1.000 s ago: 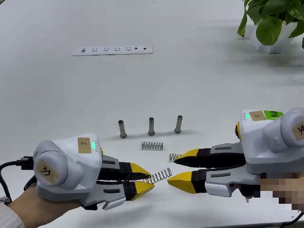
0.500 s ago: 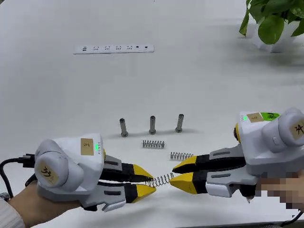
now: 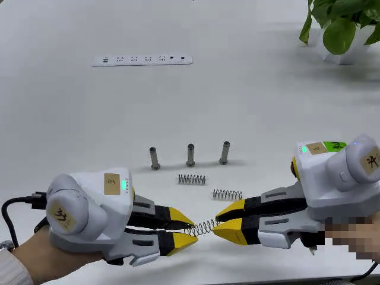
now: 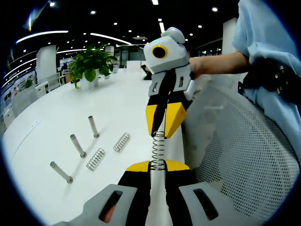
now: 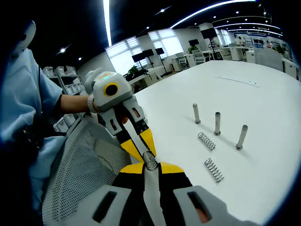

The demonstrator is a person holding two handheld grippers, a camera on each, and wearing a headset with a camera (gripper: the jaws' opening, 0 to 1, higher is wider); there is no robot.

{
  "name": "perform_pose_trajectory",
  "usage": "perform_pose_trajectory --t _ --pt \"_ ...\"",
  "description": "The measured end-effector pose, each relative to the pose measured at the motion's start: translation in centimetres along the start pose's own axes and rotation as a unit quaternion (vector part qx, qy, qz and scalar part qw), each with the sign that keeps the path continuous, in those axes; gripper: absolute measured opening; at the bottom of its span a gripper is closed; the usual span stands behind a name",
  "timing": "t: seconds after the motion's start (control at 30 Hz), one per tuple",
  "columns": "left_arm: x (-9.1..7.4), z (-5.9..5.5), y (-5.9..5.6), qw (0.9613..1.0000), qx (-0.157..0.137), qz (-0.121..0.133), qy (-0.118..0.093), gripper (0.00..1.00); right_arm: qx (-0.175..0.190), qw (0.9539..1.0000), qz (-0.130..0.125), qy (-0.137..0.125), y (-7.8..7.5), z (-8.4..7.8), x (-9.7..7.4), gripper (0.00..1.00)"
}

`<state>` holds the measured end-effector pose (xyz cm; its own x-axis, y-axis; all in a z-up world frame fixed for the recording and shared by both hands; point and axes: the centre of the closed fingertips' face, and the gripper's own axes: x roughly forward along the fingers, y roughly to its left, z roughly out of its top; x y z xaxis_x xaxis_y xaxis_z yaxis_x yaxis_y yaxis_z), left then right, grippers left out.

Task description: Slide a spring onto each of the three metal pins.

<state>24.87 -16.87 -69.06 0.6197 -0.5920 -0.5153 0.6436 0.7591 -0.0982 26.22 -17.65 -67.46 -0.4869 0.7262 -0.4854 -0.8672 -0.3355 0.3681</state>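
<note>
Steel spring [image 3: 203,226] bridges both tools: left gripper [image 3: 195,231] clamped tight on one end, right gripper [image 3: 215,222] on the other. Two loose springs [image 3: 191,179] lie beside three upright pins [image 3: 190,155].

a: left gripper [image 4: 157,165]?
b: jaws closed on the near end of held spring [image 4: 158,149]; right gripper [image 4: 160,133] pinches the far end.
a: table [image 4: 51,117]?
b: far pin [image 4: 94,127], middle pin [image 4: 78,146], near pin [image 4: 61,172] in a row; first loose spring [image 4: 122,141] and second loose spring [image 4: 95,159] lie beside them.
</note>
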Motion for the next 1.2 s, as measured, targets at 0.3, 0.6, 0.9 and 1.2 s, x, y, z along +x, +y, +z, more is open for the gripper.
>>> perform_pose_trajectory --t 0.3,0.6,0.9,1.2 --pt "0.3 0.2 -0.2 0.9999 -0.001 -0.005 0.009 0.09 -0.053 0.9982 -0.009 0.026 0.5 0.7 -0.1 0.12" --pt "0.6 0.3 -0.4 0.9999 -0.001 -0.01 0.012 0.09 -0.089 0.9951 -0.012 0.041 1.1 1.6 0.2 0.12" --pt "0.8 -0.2 -0.5 0.9997 -0.004 -0.013 0.019 0.09 -0.122 0.9904 -0.008 0.065 1.5 1.6 0.8 0.12" --pt "0.9 -0.6 -0.5 0.9997 -0.007 -0.015 0.021 0.09 -0.153 0.9841 -0.007 0.09 1.9 1.7 1.3 0.12"
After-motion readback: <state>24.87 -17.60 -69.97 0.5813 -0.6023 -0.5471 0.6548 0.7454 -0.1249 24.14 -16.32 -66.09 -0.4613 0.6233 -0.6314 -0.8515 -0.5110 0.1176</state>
